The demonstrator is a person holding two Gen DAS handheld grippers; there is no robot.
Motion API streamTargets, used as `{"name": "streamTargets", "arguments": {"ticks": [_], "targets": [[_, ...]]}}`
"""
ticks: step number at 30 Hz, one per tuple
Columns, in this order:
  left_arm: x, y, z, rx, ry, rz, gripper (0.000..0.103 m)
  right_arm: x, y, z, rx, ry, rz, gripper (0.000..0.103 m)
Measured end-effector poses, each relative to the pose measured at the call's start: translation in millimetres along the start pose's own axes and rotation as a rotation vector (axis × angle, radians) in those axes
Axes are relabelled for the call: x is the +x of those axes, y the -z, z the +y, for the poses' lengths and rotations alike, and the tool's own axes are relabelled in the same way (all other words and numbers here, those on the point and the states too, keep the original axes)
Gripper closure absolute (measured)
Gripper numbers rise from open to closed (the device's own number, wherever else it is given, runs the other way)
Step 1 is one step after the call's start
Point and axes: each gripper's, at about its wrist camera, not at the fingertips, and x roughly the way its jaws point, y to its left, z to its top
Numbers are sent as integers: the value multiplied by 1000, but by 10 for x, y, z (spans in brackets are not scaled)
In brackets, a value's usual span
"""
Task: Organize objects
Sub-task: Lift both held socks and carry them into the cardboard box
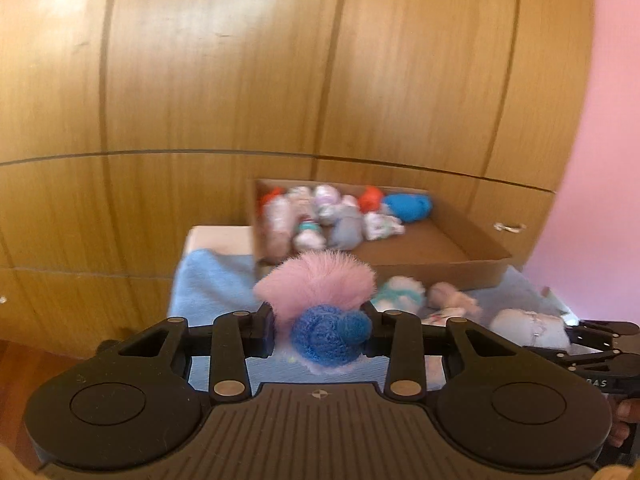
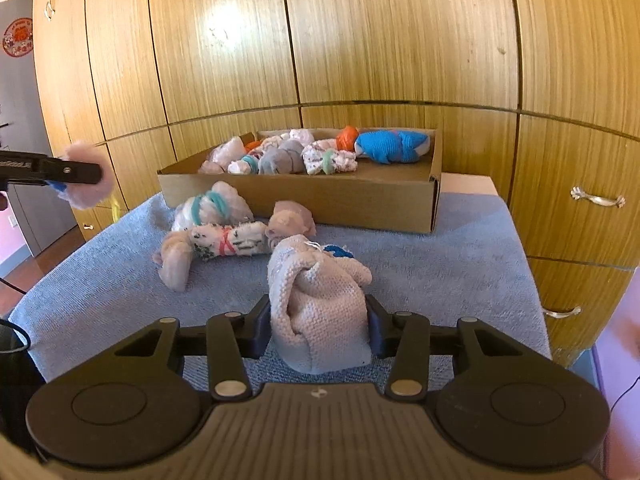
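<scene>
Wooden cupboards (image 2: 360,40) behind; left tongs (image 1: 320,330) pinch fluffy pink-blue bundle (image 1: 316,300); right tongs (image 2: 318,330) pinch knitted bundle (image 2: 316,304).

Matte black left gripper (image 1: 318,330), ribbed grey housing, brass-coloured pivot rivets.

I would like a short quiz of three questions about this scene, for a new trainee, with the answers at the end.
1. True or false: the cardboard box already contains several sock bundles.
2. What does the left hand-held gripper hold?
A. an orange bundle
B. a fluffy pink and blue bundle
C. nothing
3. Fill the gap: the right hand-held gripper is shut on a pale knitted bundle that rests on the blue ____.

Key
1. True; they lie toward the far side of the box.
2. B; the fluffy pink and blue bundle sits between its fingers.
3. Towel; the pale knitted bundle lies on the blue towel.
</scene>
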Motion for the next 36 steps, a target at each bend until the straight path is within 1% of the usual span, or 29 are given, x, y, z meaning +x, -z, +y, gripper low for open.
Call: {"name": "streamTargets", "arguments": {"ticks": [6, 10, 13, 18, 22, 24, 27, 31, 36], "targets": [[189, -300, -349, 59, 83, 17, 58, -206, -266, -54, -18, 5, -48, 61], [399, -561, -611, 104, 124, 46, 58, -249, -586, -105, -59, 39, -66, 61], [633, -766, -797, 124, 163, 78, 58, -178, -839, -166, -80, 70, -63, 61], [1114, -1022, -1024, 126, 197, 149, 58, 92, -1189, -260, -108, 90, -52, 61], [1515, -1122, -1098, 103, 205, 204, 58, 402, -1369, -331, -122, 113, -25, 61], [1709, -1146, -1090, 86, 203, 236, 58, 537, -1417, -361, -130, 119, -11, 61], [2034, -1151, -1116, 86, 200, 279, 58, 765, -1472, -410, -140, 128, 13, 61], [2403, -1098, -1130, 94, 200, 315, 58, 1039, -1482, -458, -156, 138, 47, 61], [2712, -1049, -1103, 105, 177, 342, 57, 1299, -1448, -527, -157, 152, 78, 61]]}}
